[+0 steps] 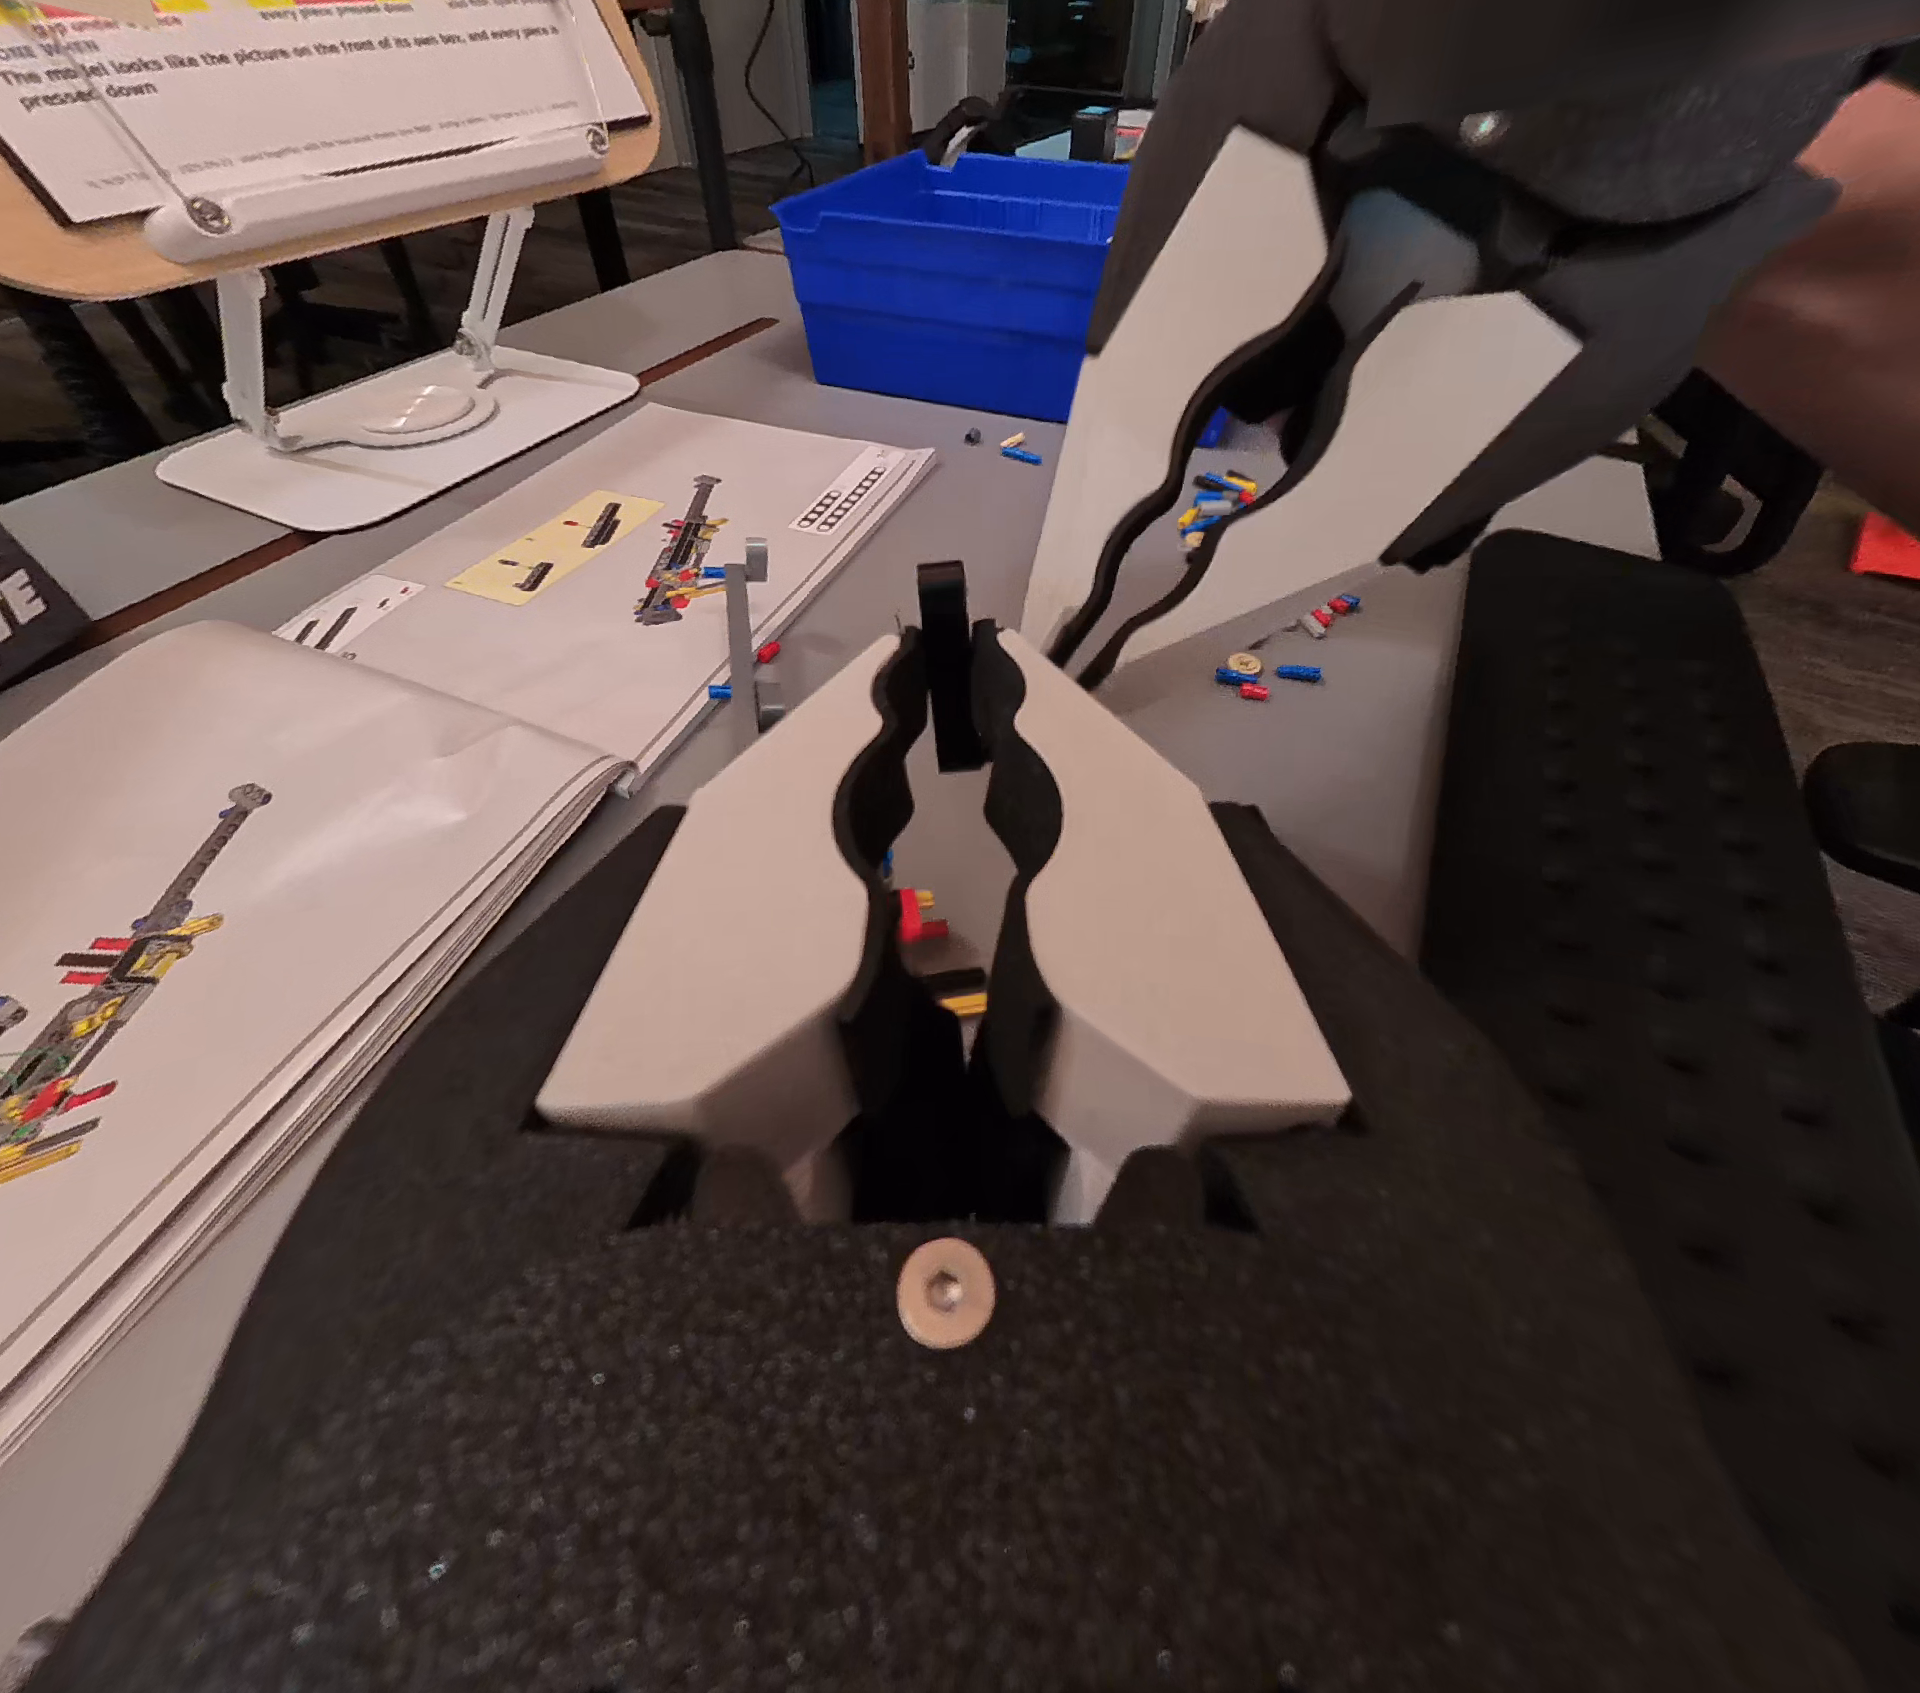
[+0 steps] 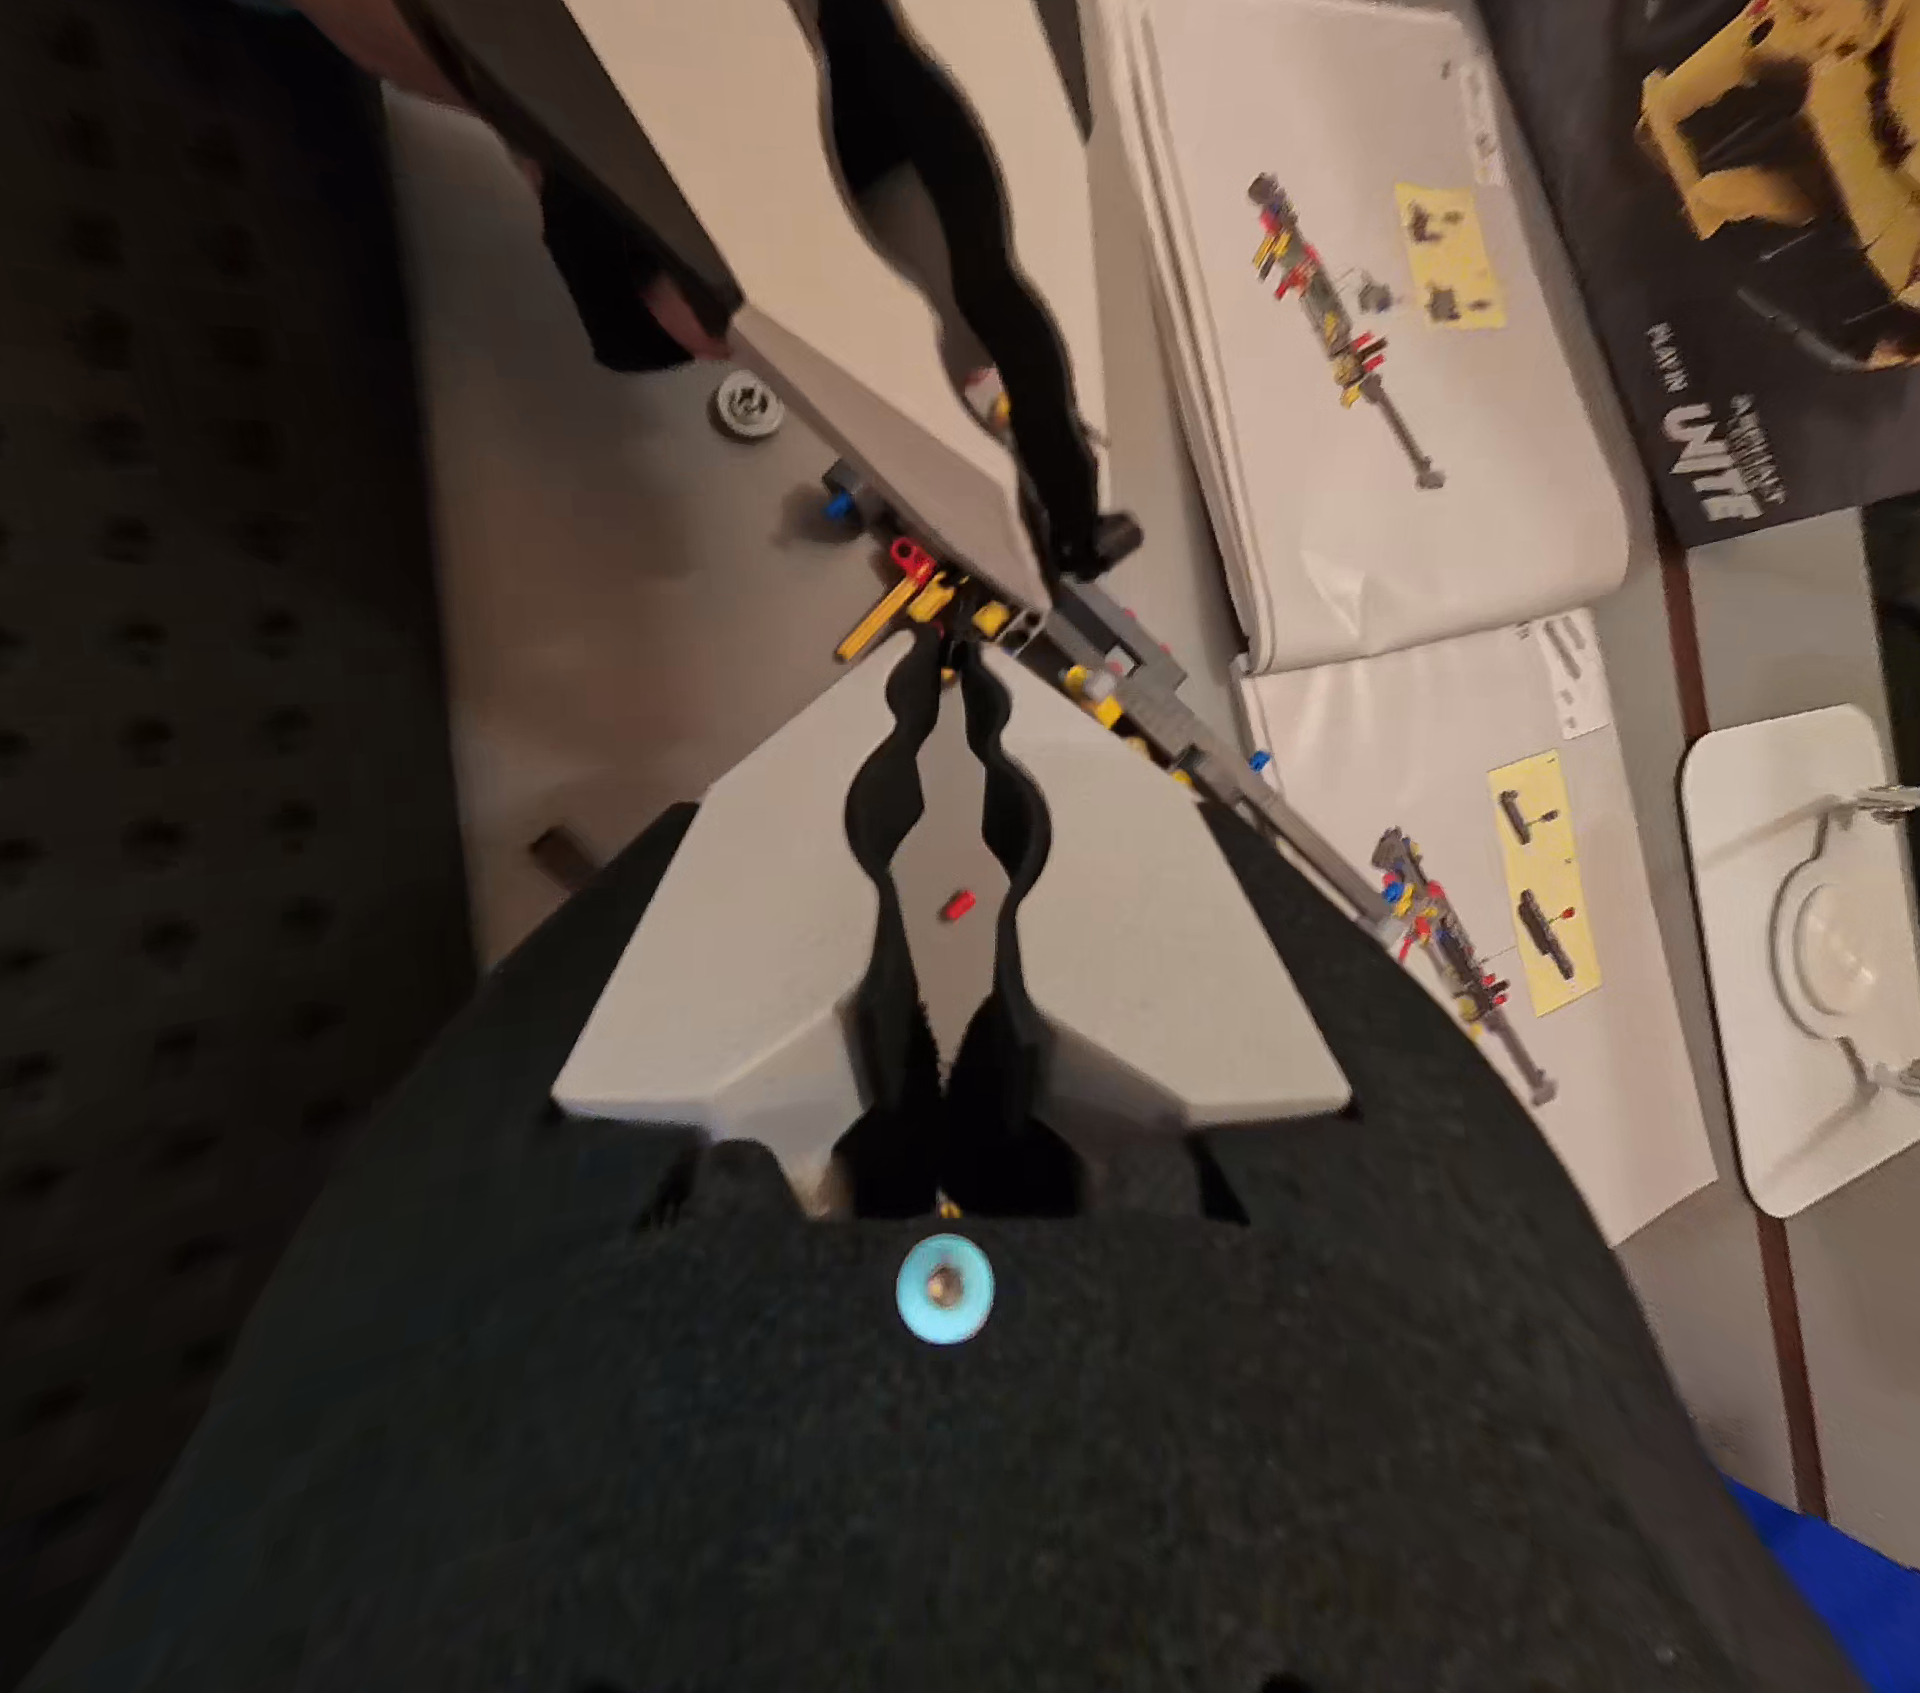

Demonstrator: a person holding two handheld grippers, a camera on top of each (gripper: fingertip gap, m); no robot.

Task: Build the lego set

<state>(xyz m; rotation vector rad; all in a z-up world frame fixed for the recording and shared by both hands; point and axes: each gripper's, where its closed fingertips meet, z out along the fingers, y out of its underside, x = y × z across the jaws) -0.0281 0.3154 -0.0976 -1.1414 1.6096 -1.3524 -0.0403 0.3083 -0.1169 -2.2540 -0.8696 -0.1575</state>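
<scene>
Left tongs [image 1: 940, 656] clamped on a small black lego piece [image 1: 951, 677]; right tongs [image 2: 940, 656] nearly closed, tips at the long lego assembly [image 2: 1132, 698] lying mid-surface beside the open instruction booklet [image 2: 1382, 355], grip impossible to confirm. Probably light, rigid, yet prone to popping apart; best held at the thick central section. Assembly's middle hidden under crossing tongs, blurred.
</scene>
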